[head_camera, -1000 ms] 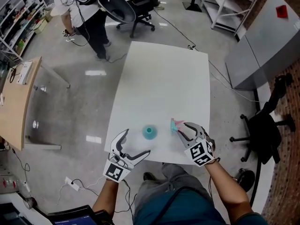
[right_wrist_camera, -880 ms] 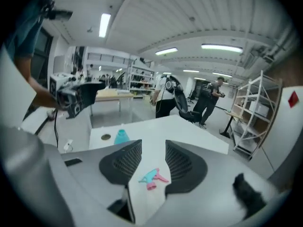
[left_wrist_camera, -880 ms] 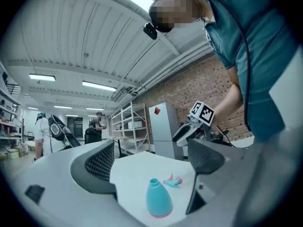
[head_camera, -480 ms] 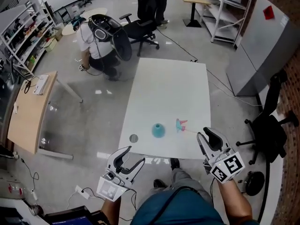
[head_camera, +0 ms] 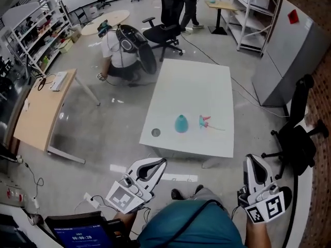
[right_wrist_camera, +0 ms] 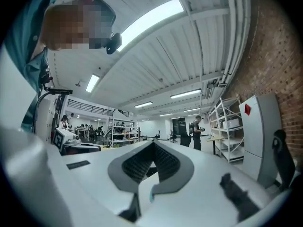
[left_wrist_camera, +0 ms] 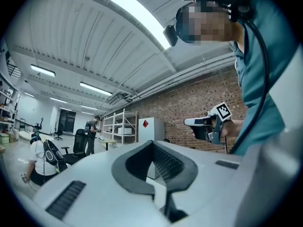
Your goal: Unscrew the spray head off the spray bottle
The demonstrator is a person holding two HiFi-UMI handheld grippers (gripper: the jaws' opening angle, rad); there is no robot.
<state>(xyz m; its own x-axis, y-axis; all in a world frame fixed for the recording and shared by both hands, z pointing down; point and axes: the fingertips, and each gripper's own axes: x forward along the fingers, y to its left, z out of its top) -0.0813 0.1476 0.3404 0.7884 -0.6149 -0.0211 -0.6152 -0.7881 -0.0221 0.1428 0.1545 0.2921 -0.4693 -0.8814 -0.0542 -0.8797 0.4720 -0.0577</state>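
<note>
The teal spray bottle [head_camera: 181, 123] stands upright on the white table [head_camera: 191, 94], near its front edge. The pink and teal spray head [head_camera: 205, 121] lies on the table just right of the bottle, apart from it, its thin tube trailing right. Both grippers are held well back from the table, close to my body. The left gripper [head_camera: 163, 161] [left_wrist_camera: 152, 144] and the right gripper [head_camera: 252, 159] [right_wrist_camera: 153, 144] have just been closing and now stand shut with nothing between their jaws. Both point level into the room. The left gripper view also shows the right gripper [left_wrist_camera: 208, 125].
A small round hole [head_camera: 155, 132] marks the table's front left corner. A person [head_camera: 121, 48] crouches beside a black office chair [head_camera: 168, 30] beyond the table. A wooden desk [head_camera: 39, 110] stands left, a grey cabinet [head_camera: 289, 50] and black chair [head_camera: 297, 133] right, shelves [head_camera: 258, 4] behind.
Both grippers have drawn back from the table toward my body and risen, and their jaws have closed on nothing. The bottle and spray head stay on the table.
</note>
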